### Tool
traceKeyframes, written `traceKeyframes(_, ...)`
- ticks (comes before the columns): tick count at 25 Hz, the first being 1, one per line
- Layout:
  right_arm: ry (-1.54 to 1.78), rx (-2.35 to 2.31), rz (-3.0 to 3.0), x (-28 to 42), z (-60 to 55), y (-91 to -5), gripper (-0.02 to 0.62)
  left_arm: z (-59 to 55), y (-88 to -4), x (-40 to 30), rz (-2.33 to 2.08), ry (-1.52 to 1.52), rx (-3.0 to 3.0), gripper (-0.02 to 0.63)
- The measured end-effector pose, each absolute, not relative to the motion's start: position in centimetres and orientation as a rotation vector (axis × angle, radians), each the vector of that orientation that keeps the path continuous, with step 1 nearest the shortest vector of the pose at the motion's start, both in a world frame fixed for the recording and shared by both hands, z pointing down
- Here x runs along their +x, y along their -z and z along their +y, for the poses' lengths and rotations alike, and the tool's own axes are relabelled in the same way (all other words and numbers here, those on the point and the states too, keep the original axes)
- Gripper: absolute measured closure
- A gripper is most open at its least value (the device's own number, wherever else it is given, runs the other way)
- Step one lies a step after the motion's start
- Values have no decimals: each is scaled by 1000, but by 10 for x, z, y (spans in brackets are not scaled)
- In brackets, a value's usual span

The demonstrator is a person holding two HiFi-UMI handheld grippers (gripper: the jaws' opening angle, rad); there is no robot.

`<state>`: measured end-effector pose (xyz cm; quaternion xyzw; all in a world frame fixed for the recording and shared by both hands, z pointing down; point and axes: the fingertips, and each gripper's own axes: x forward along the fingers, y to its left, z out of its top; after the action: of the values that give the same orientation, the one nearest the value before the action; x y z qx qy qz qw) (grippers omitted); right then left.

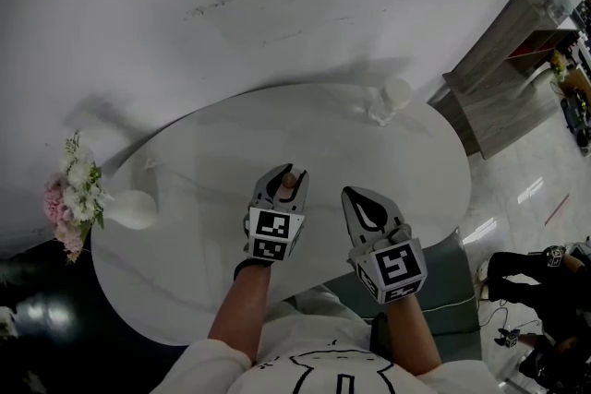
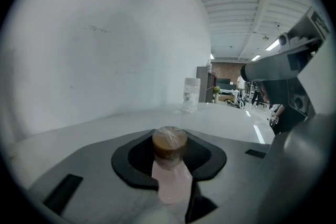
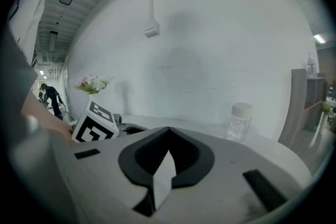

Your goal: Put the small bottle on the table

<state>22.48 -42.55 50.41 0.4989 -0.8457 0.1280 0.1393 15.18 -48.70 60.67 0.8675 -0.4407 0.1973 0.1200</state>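
A small bottle (image 1: 289, 181) with a brown cap and pink body sits between the jaws of my left gripper (image 1: 287, 177), which is shut on it just above the white oval table (image 1: 203, 152). In the left gripper view the small bottle (image 2: 169, 150) stands upright in the left gripper (image 2: 170, 139), cap upward. My right gripper (image 1: 356, 196) hovers beside it to the right, shut and holding nothing. In its own view the right gripper (image 3: 168, 132) has its tips meeting, and the left gripper's marker cube (image 3: 94, 123) shows at the left.
A clear lidded jar (image 1: 388, 100) stands at the table's far side, also visible as the jar (image 2: 191, 94) and jar (image 3: 239, 120). A white vase with flowers (image 1: 129, 209) sits at the left edge. A wooden cabinet (image 1: 508, 69) stands far right, a grey seat (image 1: 448, 277) near me.
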Motion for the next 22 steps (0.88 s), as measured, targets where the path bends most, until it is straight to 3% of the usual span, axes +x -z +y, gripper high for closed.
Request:
traceKeyframes(14, -370, 1459, -2454, 229, -413, -498, 601, -485, -608, 153, -1269, -603, 2505, 477)
traceKeyframes(17, -369, 1467, -2455, 229, -409, -498, 601, -482, -610, 150, -1277, -618, 2487, 331)
traceKeyframes(22, -364, 1473, -2458, 227, -404, -497, 601, -479, -600, 142, -1313, -588, 2489, 299)
